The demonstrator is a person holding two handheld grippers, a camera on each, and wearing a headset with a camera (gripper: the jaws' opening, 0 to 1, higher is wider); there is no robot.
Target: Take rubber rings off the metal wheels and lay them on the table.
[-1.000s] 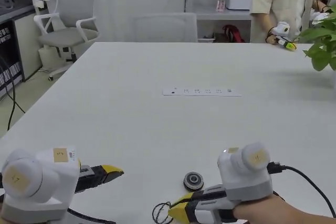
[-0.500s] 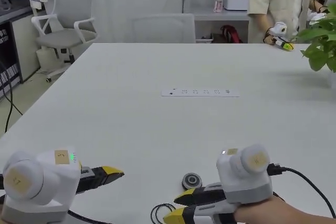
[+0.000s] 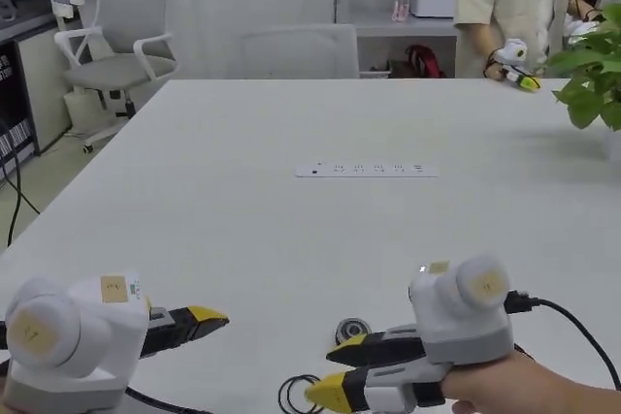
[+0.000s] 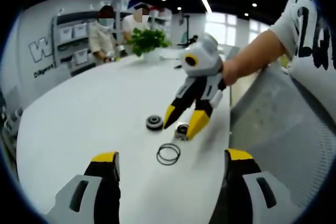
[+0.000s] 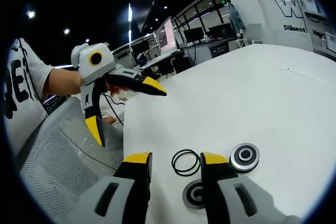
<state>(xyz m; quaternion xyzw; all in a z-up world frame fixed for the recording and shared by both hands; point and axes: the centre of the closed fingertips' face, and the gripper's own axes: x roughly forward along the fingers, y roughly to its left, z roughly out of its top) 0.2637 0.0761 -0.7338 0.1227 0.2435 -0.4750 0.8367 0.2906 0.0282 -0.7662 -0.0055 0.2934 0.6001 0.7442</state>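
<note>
so on the table (image 3: pixel 291 239) the rubber rings (image 3: pixel 301 395) lie up front between the left gripper (image 3: pixel 206 318) and right gripper (image 3: pixel 330 372), one metal wheel (image 5: pixel 195 193) sits between the right one's jaws, second wheel (image 3: pixel 351 329) just behind it, power strip (image 3: pixel 366 171) way back around mid-table.

**Count on the table**

Metal wheels: two, a far wheel (image 5: pixel 244 157) and a near wheel (image 5: pixel 195 193). Loose rubber rings (image 5: pixel 174 161): apparently two black loops lying overlapped, though the thin lines make this hard to tell. Claws: two, the left claw (image 4: pixel 171 155) and the right claw (image 5: pixel 176 156). One table (image 3: pixel 291 239), with one white power strip (image 3: pixel 366 170) on it. Chairs past it: two, an office chair (image 3: pixel 121 36) and a pale chair (image 3: pixel 299 50).
</note>
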